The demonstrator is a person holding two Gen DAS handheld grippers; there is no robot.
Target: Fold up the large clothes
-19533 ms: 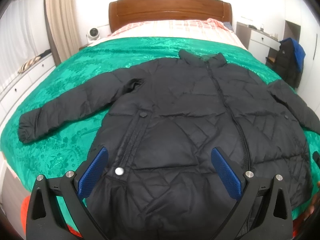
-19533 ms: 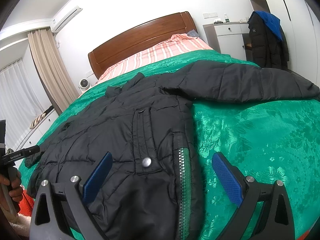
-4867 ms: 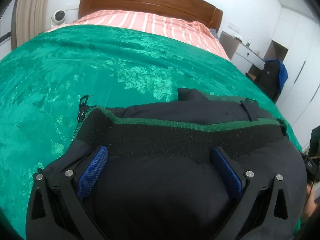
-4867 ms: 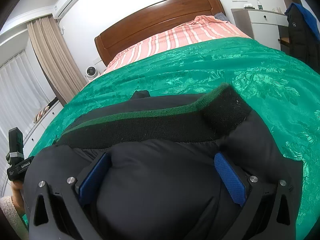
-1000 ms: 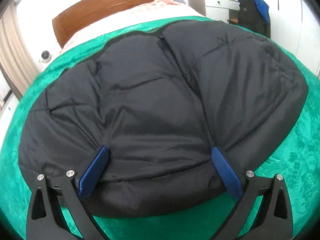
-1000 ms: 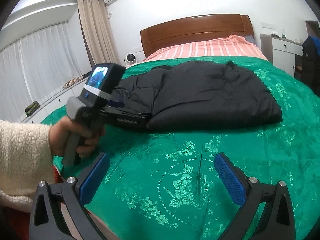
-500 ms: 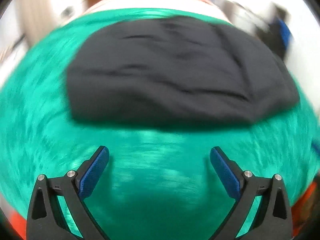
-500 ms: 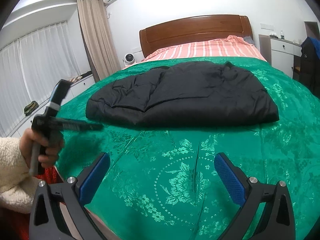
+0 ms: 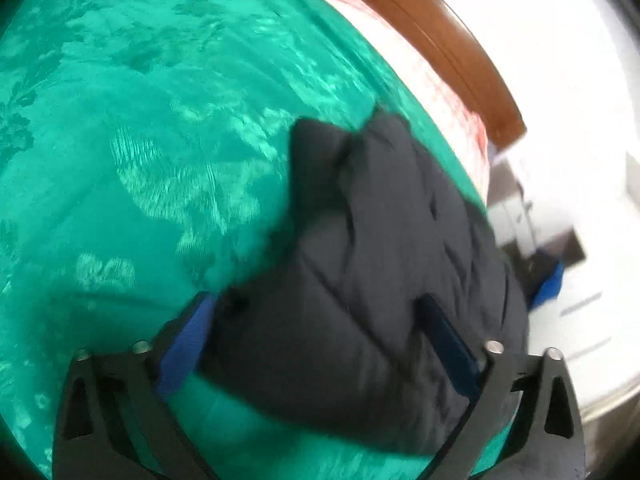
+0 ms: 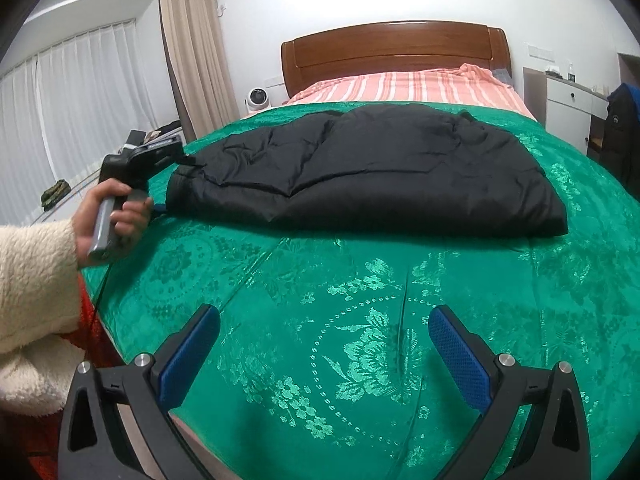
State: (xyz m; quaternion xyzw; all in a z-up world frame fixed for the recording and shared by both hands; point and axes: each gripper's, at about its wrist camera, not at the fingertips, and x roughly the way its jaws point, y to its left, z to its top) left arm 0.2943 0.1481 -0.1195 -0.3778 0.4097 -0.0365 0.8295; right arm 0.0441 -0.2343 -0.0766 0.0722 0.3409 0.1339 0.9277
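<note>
While a folded black jacket (image 10: pixel 360 172) lies across the middle of a bed spread with a green brocade cover (image 10: pixel 360 340), two hand-held grippers work at its near side. Beyond the jacket, at the far end of the bed, a pink striped sheet (image 10: pixel 408 84) runs up to a wooden headboard (image 10: pixel 394 46). A small white fan (image 10: pixel 257 99) stands at the far left beside beige curtains (image 10: pixel 192 52), and a white cabinet (image 10: pixel 568 104) sits at the far right with a dark coat (image 10: pixel 622 132) hanging near it. Nothing lies on the cover between the near edge and the jacket.

Seen from the right wrist, the left gripper (image 10: pixel 160 152) is held in a hand (image 10: pixel 116 216) with a cream fleece sleeve (image 10: pixel 36 300) at the jacket's left end. Its own blurred view shows the left gripper (image 9: pixel 320 344) with jaws spread wide, the blue pads (image 9: pixel 184 344) either side of the jacket's (image 9: pixel 380 280) corner. The left pad sits just beside the fabric edge and the right pad appears pressed against the quilted surface, but the fingers are not closed on it.

The right gripper (image 10: pixel 324 356) hovers low over the bare green cover at the near side, well apart from the jacket, its blue pads (image 10: pixel 460 360) wide apart and holding nothing.
</note>
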